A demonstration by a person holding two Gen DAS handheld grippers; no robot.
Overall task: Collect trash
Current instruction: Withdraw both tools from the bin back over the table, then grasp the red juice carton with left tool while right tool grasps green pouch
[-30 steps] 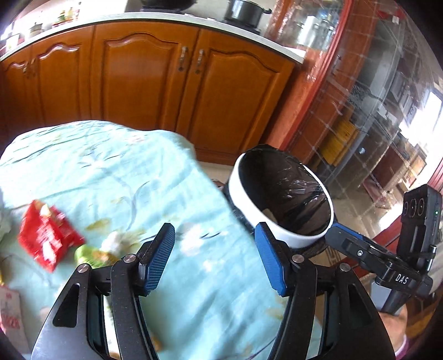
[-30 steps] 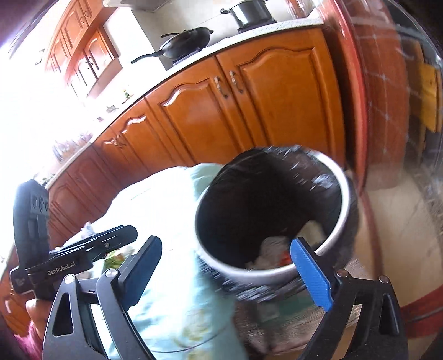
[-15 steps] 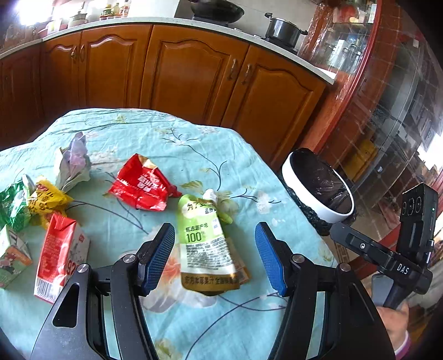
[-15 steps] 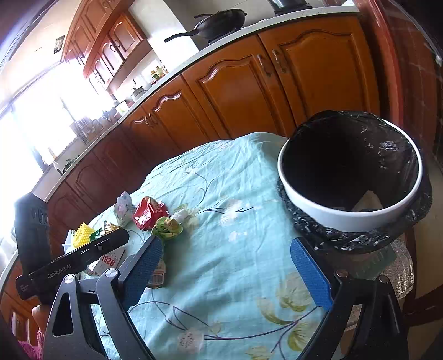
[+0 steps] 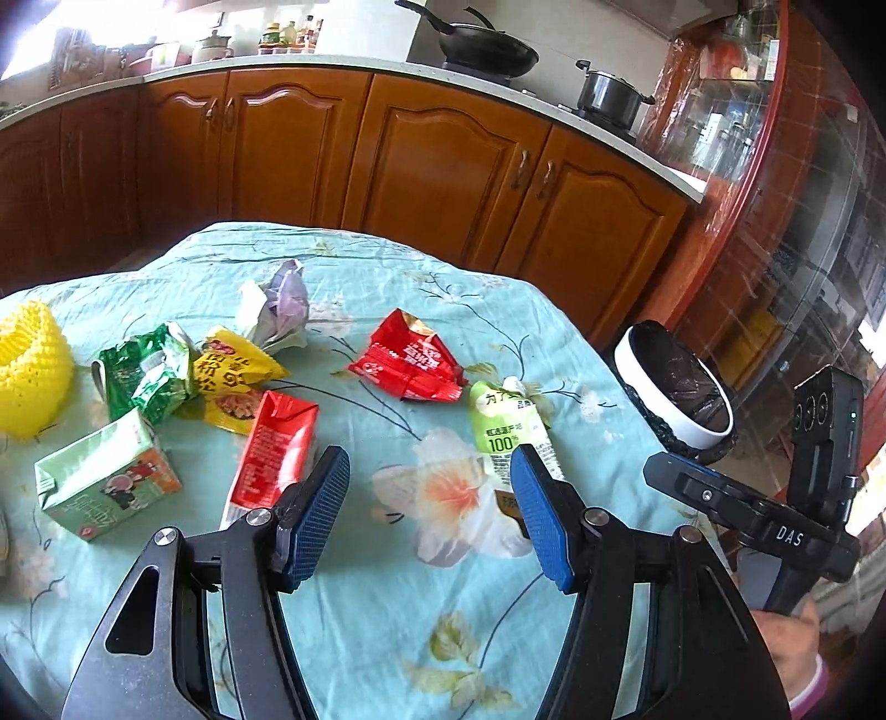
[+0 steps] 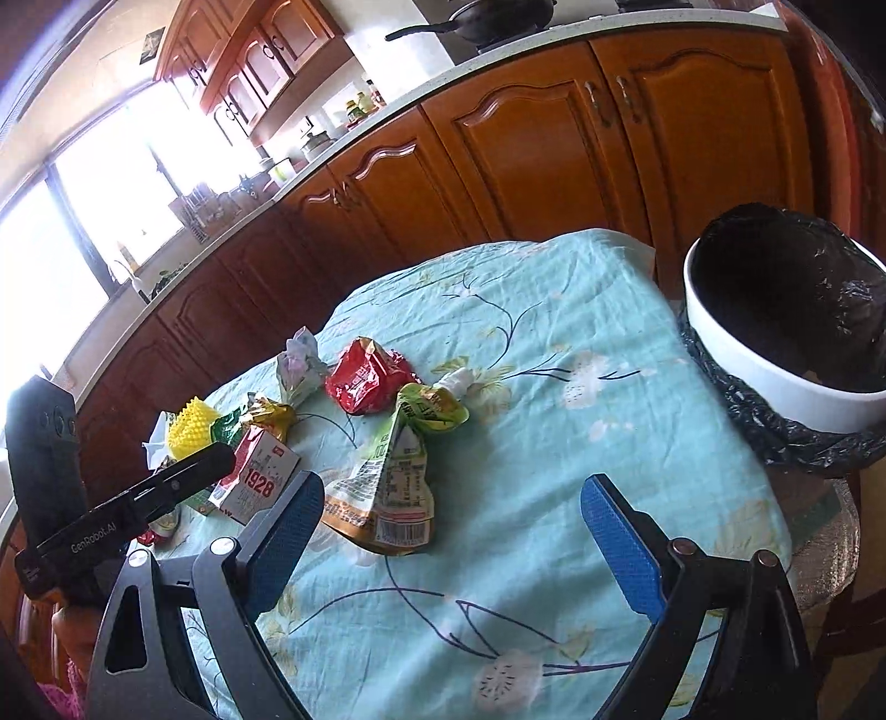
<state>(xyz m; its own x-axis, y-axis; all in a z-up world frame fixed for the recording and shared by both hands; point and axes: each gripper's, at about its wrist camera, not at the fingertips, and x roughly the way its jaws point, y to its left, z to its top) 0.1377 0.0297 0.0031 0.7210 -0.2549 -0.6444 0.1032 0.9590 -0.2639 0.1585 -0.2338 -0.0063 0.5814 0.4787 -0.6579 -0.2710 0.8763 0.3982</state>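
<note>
Trash lies on a table with a light blue flowered cloth (image 5: 387,609): a green pouch (image 5: 506,429), a red wrapper (image 5: 412,360), a red carton (image 5: 274,451), a green carton (image 5: 105,476), a yellow wrapper (image 5: 230,374), a green wrapper (image 5: 147,376), crumpled paper (image 5: 279,307) and yellow foam net (image 5: 30,368). A white bin with a black liner (image 5: 678,390) stands off the table's right edge; it also shows in the right wrist view (image 6: 786,332). My left gripper (image 5: 429,507) is open and empty above the cloth. My right gripper (image 6: 451,534) is open and empty near the pouch (image 6: 396,476).
Wooden kitchen cabinets (image 5: 443,160) run behind the table, with a wok (image 5: 487,52) and a pot (image 5: 609,97) on the counter. A glass cabinet (image 5: 803,221) stands at the right. The right gripper's body (image 5: 775,520) shows at the right of the left view.
Both grippers have pulled back from the bin toward the left over the table. The trash has come into view. Both stay open and empty.
</note>
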